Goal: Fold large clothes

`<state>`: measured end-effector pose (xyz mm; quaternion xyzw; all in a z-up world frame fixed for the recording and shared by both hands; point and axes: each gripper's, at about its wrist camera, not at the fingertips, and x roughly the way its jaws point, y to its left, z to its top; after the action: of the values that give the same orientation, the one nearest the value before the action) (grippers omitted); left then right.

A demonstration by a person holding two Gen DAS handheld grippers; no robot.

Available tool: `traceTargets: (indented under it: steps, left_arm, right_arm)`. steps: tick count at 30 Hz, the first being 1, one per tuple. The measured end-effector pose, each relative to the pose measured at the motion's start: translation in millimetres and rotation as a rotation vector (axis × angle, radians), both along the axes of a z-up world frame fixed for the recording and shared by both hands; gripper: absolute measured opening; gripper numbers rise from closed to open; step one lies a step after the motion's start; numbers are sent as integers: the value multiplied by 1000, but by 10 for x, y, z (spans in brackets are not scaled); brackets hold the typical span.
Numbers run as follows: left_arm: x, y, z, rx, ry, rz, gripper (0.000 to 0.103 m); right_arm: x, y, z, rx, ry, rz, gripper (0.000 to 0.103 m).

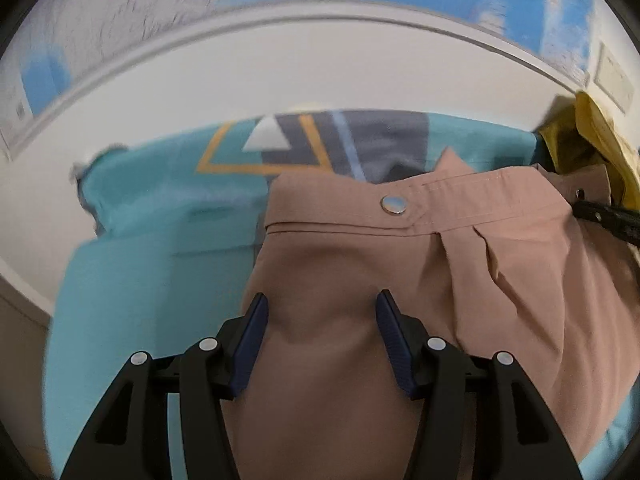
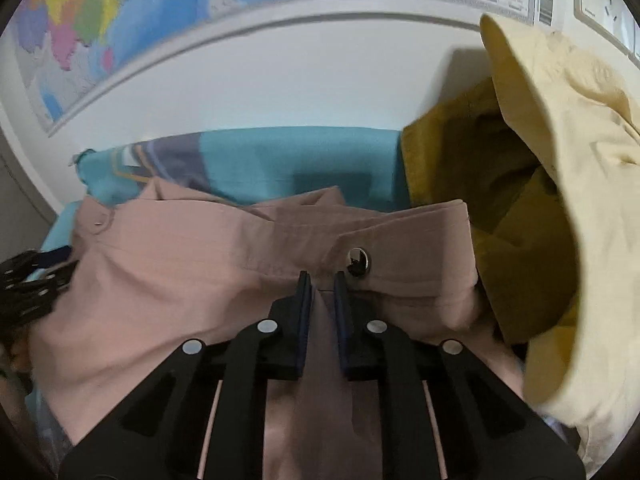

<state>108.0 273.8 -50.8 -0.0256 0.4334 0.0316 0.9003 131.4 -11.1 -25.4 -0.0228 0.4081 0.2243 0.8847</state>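
Fabric of the pink garment (image 1: 340, 264) fills the near ground in both views, lying on a teal patterned sheet (image 1: 140, 220). The left gripper (image 1: 322, 304) is spread wide over it; the right gripper (image 2: 322, 282) pinches a fold of it just below a metal snap (image 2: 358, 262) on the waistband. Right of the garment sits a heap of yellow clothes (image 2: 560, 160). Beyond, a white wall (image 2: 300, 80) carries a framed map (image 2: 120, 12).
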Motion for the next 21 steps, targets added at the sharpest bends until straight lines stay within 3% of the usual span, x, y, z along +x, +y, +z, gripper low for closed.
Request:
traceTargets:
  steps: [2,5,7,10,12,14,15,17,20,21]
  left_arm:
    - [-26,35,-3,-4,-13,9,55]
    - [-41,-1,-24,21,-19,11,55]
    - [-34,-57,-54,52,-17,15,55]
    - [-46,-111,-71,82,-22,33,55]
    - [-95,-149,-41,104,-41,38,55]
    - [-166,-190,-3,131,-55,41,55]
    - [-191,-205,9,129,-59,40,55]
    - [-296,-261,60,134,-76,34,55]
    - [-451,-297,156,122,-113,13,56]
    - [-502,-312,181,121,-122,8,61]
  right_arm:
    - [-103,-50,90,23,-32,11,21]
    - [-238,-18,175,62,-52,75,21]
    - [-222,61,120,79,-17,117,17]
    - [-25,68,-143,53,58,77,13]
    - [33,-20,-204,98,79,55,6]
    - [-16,-68,-142,110,60,57,12]
    - [-88,-101,-78,103,32,56,24]
    - [-260,-203,43,135,7,84,36]
    - [-541,-403,195,149,-45,112,38]
    - [-619,-465,224,157,-59,115,41]
